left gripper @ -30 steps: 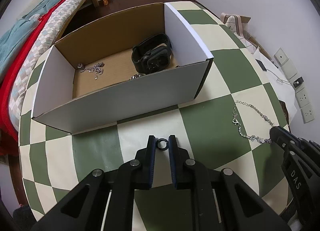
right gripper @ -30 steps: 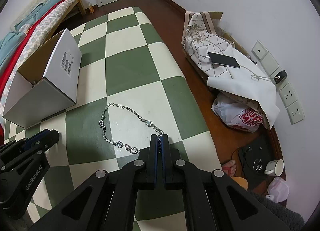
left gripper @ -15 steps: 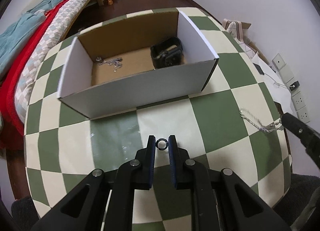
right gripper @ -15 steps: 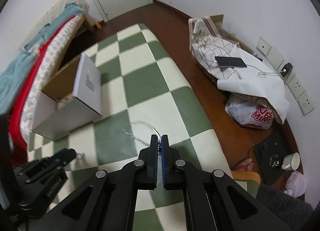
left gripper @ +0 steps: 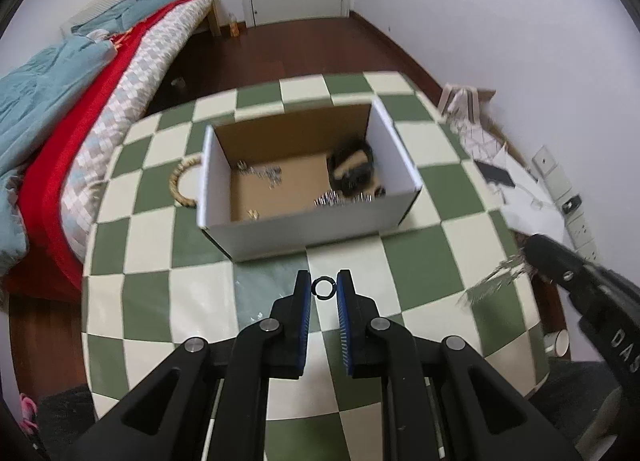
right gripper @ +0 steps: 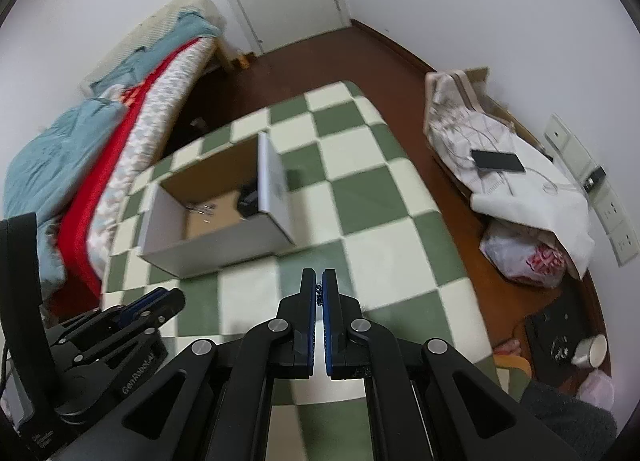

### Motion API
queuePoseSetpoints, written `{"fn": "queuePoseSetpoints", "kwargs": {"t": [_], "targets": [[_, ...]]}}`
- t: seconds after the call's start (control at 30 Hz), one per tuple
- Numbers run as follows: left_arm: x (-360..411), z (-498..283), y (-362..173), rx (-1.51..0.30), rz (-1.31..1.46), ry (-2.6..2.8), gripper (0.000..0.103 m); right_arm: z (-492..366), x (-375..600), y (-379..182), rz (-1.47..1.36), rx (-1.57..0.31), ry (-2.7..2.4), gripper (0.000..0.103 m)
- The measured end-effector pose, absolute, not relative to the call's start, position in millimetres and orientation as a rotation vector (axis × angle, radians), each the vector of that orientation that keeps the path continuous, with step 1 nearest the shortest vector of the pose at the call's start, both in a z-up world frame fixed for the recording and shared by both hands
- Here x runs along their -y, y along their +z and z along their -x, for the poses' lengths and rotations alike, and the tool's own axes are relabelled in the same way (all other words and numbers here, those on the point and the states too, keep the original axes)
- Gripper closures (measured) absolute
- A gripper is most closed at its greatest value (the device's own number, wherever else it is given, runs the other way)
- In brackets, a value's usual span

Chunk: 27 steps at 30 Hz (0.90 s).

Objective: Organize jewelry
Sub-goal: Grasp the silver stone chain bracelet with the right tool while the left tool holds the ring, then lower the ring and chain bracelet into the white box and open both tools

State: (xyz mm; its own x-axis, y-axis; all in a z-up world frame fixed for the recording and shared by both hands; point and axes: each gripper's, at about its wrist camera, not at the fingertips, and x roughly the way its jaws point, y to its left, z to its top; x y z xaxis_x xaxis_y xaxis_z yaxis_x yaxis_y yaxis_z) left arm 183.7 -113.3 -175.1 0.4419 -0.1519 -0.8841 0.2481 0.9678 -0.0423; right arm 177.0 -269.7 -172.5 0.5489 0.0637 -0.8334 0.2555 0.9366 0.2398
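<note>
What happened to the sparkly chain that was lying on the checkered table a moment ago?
The right gripper, already shut on the silver chain necklace, has lifted it off the green-and-cream checkered table; it now dangles in the air. The left gripper rose too, still pinching the small dark ring. The open cardboard box, with the black watch inside, stayed put.

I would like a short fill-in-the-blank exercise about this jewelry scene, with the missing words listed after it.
1. The left gripper pinches a small black ____.
2. The silver chain hangs from the ____ gripper.
3. The cardboard box stands on a green and cream ____ tablecloth.
4. Inside the box lies a black ____.

Missing words: ring; right; checkered; watch
</note>
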Motion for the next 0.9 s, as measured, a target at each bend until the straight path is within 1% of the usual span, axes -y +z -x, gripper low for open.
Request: {"fn": "queuePoseSetpoints", "kwargs": {"t": [0.23,0.47,0.6,0.9], "targets": [[85,-209,-132,-1.038,0.004,-0.216,0.093,-204,239,-125,-0.330,-0.916,-0.010,0.100],[61,-250,-115,-1.017,0.051,-0.185,0.093,-253,219,-103,-0.333,-0.893,0.073,0.100],[56,-273,-118,-1.034,0.071,-0.188,0.093,-286,214,-110,-0.347,-0.921,0.108,0.100],[69,-309,-152,-1.108,0.064,-0.216,0.093,-330,214,-158,-0.370,-1.027,0.111,0.100]]}}
